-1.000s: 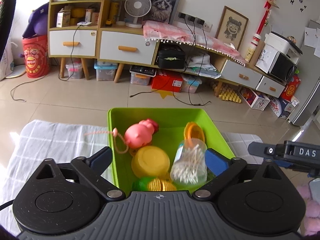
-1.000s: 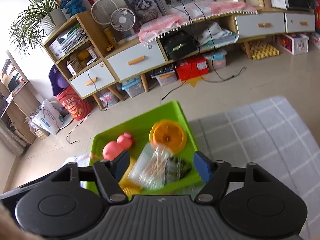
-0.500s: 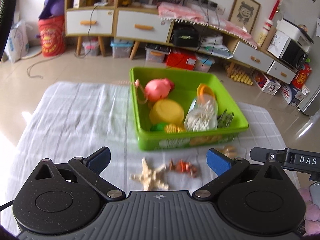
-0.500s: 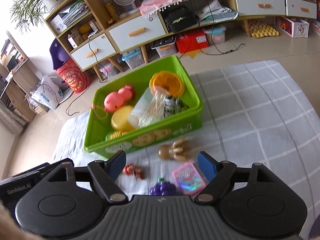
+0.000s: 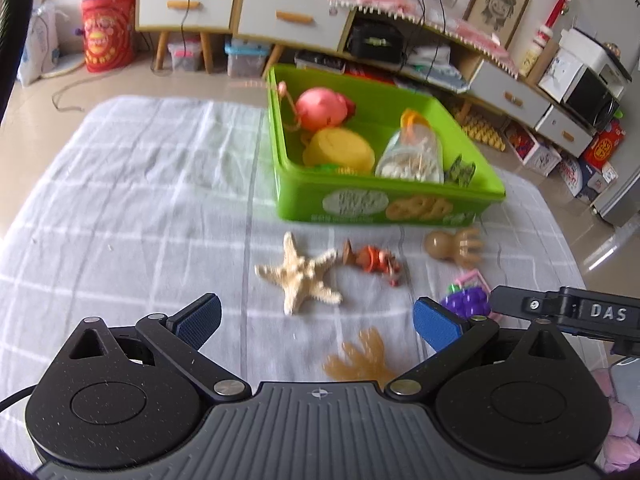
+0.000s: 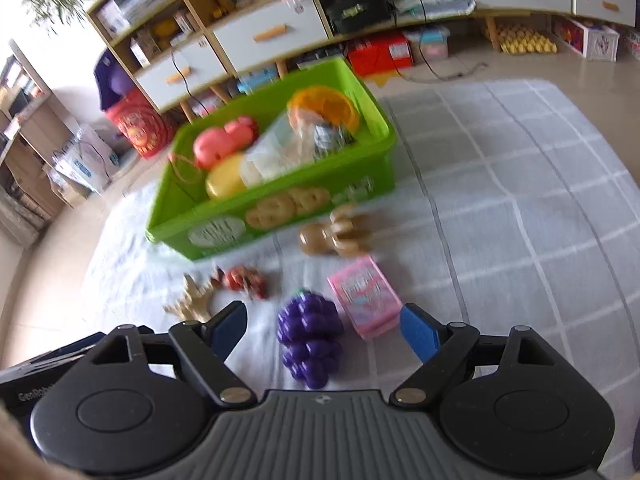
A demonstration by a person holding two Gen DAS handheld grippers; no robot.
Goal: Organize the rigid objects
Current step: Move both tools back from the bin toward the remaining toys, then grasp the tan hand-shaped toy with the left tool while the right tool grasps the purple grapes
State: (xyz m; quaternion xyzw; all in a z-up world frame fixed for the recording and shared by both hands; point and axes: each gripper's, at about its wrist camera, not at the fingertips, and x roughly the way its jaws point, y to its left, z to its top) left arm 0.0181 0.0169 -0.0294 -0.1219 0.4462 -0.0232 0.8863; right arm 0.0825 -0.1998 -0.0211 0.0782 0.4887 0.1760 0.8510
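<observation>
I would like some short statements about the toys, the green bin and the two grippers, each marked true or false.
1. The starfish lies inside the green bin. False: it lies on the cloth in front of the bin.
2. The pink pig toy is in the bin. True.
3. The right gripper is shut on the purple grapes. False: its jaws are open, and the grapes lie on the cloth between them.
4. The left gripper is open and holds nothing. True.
5. The pink card box lies beside the grapes. True.
</observation>
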